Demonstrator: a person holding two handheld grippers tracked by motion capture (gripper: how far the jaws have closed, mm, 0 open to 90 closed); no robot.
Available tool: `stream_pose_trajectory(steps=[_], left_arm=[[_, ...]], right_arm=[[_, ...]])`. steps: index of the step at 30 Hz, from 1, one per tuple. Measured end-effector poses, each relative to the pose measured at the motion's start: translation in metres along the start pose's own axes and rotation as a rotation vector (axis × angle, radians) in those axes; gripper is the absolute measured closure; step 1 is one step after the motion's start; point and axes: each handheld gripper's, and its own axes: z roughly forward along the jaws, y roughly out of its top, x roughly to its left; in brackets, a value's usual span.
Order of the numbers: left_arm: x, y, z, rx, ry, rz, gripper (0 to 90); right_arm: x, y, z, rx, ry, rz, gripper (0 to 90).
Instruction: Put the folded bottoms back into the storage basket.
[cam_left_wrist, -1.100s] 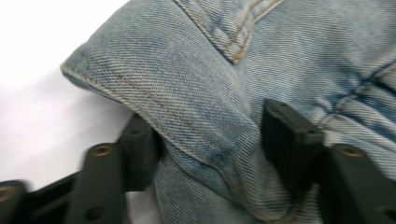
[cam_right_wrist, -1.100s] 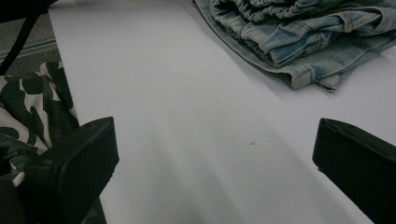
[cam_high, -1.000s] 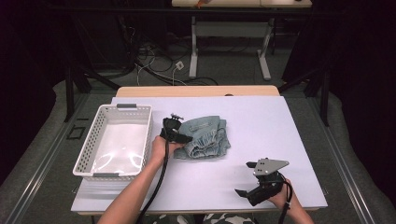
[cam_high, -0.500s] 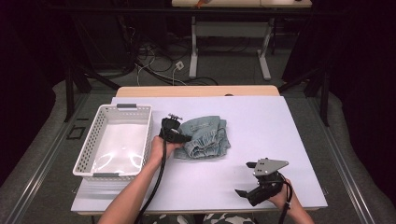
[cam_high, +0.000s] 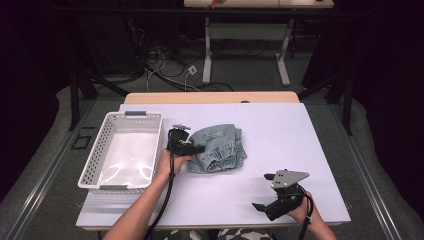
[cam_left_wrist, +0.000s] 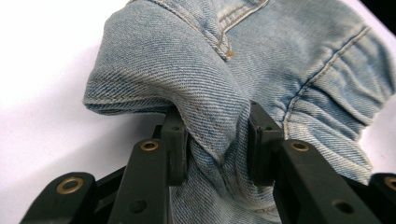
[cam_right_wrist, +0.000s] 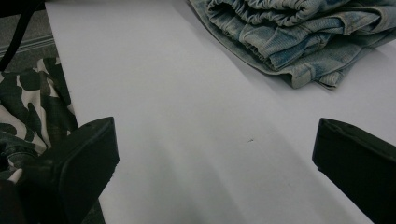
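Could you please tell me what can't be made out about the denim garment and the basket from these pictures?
- Denim garment: folded over itself in the high view, so its type and underside stay hidden.
- Left gripper: in its own view the pinched fold covers the jaw tips, hiding the depth of the bite.
- Basket: glare on its floor in the high view hides any small contents.

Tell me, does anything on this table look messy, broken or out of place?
Nothing stands out. The folded denim garment lies on the white table, its edge bunched where the left gripper pinches it. The white basket sits upright and empty. The right gripper is open, apart from the denim.
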Motion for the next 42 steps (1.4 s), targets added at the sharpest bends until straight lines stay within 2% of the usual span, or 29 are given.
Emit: stream_pose_trajectory(steps=[3, 6, 12, 19, 28, 35, 42], left_arm=[[-0.004, 0.001, -0.003, -0.017, -0.001, 0.007, 65.5], [-0.009, 0.001, -0.005, -0.002, 0.0, 0.024, 65.3], [-0.015, 0.001, -0.01, -0.008, -0.017, 0.04, 66.2], [-0.017, 0.001, -0.013, -0.038, -0.053, 0.031, 66.3], [-0.023, 0.004, -0.016, -0.042, -0.05, 0.053, 67.1], [-0.023, 0.005, -0.021, -0.077, -0.08, 0.039, 67.3], [-0.028, 0.009, -0.026, -0.086, -0.103, 0.047, 67.4]], right_arm=[[0.0, 0.0, 0.0, 0.003, 0.001, -0.001, 0.0], [0.0, 0.0, 0.0, 0.0, 0.001, -0.001, 0.0], [-0.001, 0.0, -0.001, 0.001, -0.002, 0.001, 0.0], [-0.001, 0.0, -0.001, 0.005, -0.01, -0.001, 0.9], [-0.002, 0.0, -0.002, -0.002, -0.015, 0.007, 0.9], [-0.002, 0.0, -0.002, 0.002, -0.018, 0.008, 0.9], [-0.002, -0.001, -0.002, 0.002, -0.017, 0.011, 0.9]])
